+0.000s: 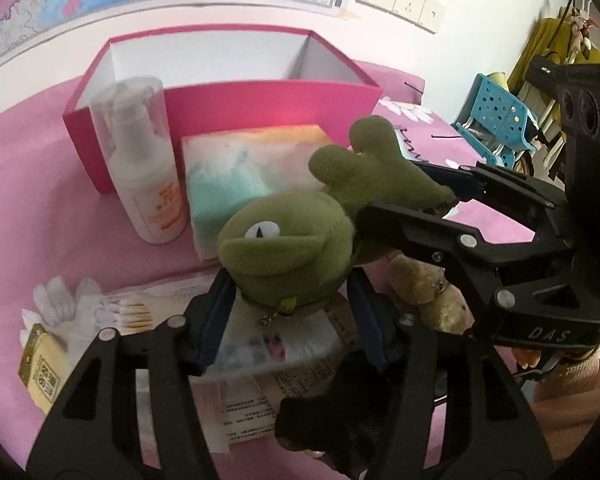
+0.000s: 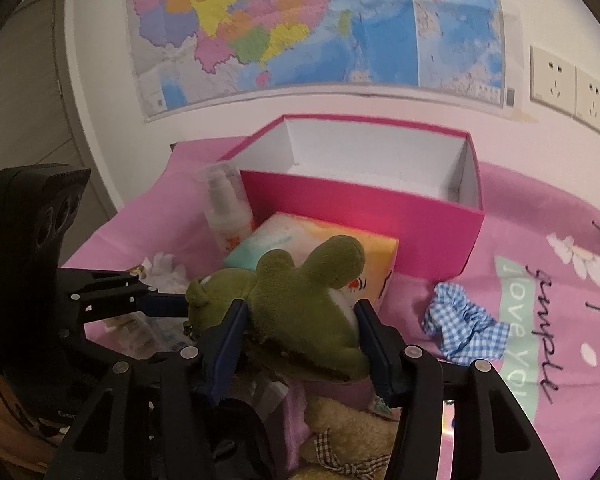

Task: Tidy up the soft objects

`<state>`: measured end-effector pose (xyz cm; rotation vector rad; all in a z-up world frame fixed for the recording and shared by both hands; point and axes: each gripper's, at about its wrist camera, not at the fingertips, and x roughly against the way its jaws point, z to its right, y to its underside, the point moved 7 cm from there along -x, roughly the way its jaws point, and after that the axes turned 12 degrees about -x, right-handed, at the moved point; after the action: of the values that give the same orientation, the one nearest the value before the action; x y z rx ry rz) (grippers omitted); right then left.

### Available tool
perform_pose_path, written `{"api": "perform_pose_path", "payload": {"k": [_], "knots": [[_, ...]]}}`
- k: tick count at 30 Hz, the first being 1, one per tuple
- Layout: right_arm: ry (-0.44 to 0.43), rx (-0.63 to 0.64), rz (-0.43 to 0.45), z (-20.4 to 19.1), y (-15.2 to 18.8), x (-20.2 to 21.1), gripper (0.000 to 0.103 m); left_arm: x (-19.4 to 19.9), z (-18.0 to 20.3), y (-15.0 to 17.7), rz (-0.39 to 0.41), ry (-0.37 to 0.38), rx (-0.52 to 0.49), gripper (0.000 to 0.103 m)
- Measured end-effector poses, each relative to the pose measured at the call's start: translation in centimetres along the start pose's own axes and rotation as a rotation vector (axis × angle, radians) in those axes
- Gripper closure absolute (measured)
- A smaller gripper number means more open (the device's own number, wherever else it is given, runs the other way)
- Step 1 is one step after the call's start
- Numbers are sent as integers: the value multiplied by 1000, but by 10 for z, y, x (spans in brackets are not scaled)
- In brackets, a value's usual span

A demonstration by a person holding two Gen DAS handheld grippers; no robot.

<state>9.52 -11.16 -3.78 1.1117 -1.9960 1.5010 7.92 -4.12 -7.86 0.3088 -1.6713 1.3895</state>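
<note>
A green plush frog (image 1: 292, 236) hangs between both grippers above the pink cloth. My left gripper (image 1: 292, 284) is shut on its head. My right gripper (image 2: 300, 320) is shut on its body and legs (image 2: 312, 300); it also shows in the left wrist view (image 1: 416, 196) at the right. An open pink box (image 1: 220, 88) with a white inside stands behind, also in the right wrist view (image 2: 364, 208). A beige plush toy (image 1: 428, 292) lies under the frog, also low in the right wrist view (image 2: 340, 420). A blue checked scrunchie (image 2: 460, 328) lies to the right.
A white pump bottle (image 1: 140, 160) and a pastel tissue pack (image 1: 252, 172) stand in front of the box. White gloves (image 1: 60, 304), cotton swabs (image 1: 124, 314), a yellow packet (image 1: 44, 372) and paper packs (image 1: 260, 360) lie near. A blue perforated rack (image 1: 496, 116) stands at the right.
</note>
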Motion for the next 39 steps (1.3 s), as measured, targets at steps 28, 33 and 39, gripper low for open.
{"api": "perform_pose_path", "payload": {"k": [28, 33, 39], "knots": [[-77, -7, 146, 13, -98, 13, 48, 27, -24, -99, 144, -131, -72, 43], [-126, -86, 123, 29, -123, -9, 48, 13, -41, -124, 131, -181, -85, 43], [-125, -154, 65, 50, -131, -47, 48, -21, -57, -137, 55, -193, -72, 43]]}}
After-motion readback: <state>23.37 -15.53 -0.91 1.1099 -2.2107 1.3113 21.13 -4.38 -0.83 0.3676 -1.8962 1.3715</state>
